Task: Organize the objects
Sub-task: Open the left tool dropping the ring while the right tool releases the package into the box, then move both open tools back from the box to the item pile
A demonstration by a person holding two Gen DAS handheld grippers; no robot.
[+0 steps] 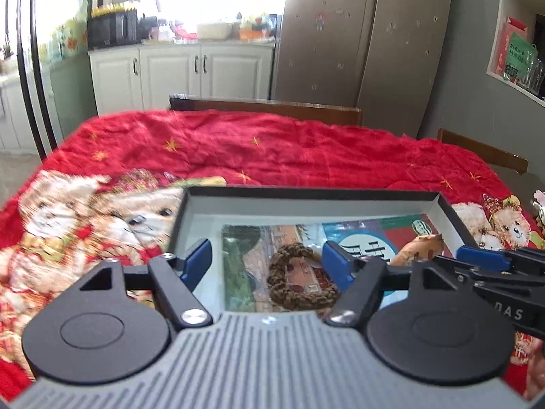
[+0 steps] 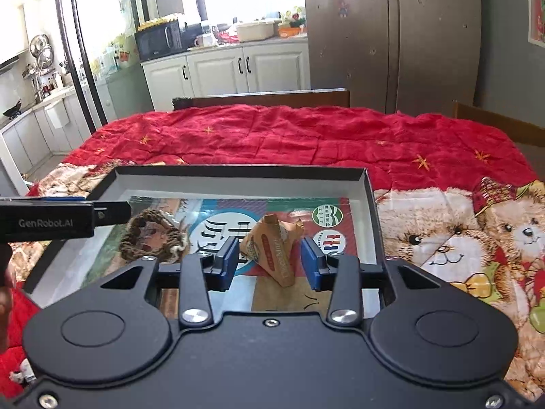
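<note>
A shallow black-rimmed box [image 1: 306, 192] [image 2: 238, 170] lies on the red cloth, with printed sheets [image 1: 245, 238] [image 2: 327, 204] on its floor. A brown braided rope ring [image 1: 299, 283] [image 2: 150, 238] rests on the sheets in the box's left half. My left gripper [image 1: 269, 260] hangs just above it, jaws wide, pads well clear of the ring. A crumpled brown paper packet [image 2: 272, 248] [image 1: 419, 245] stands in the box's right half. My right gripper [image 2: 269, 260] straddles it, with a thin gap at each blue pad. One finger of the left gripper [image 2: 112, 213] shows in the right wrist view.
The table is covered by a red quilted cloth [image 1: 272, 143] [image 2: 306, 136] with teddy-bear prints. Wooden chair backs [image 1: 265, 105] [image 2: 262, 97] stand behind the far edge. White cabinets and a steel fridge [image 2: 391, 34] lie beyond. A small figure [image 1: 540, 204] sits at the right edge.
</note>
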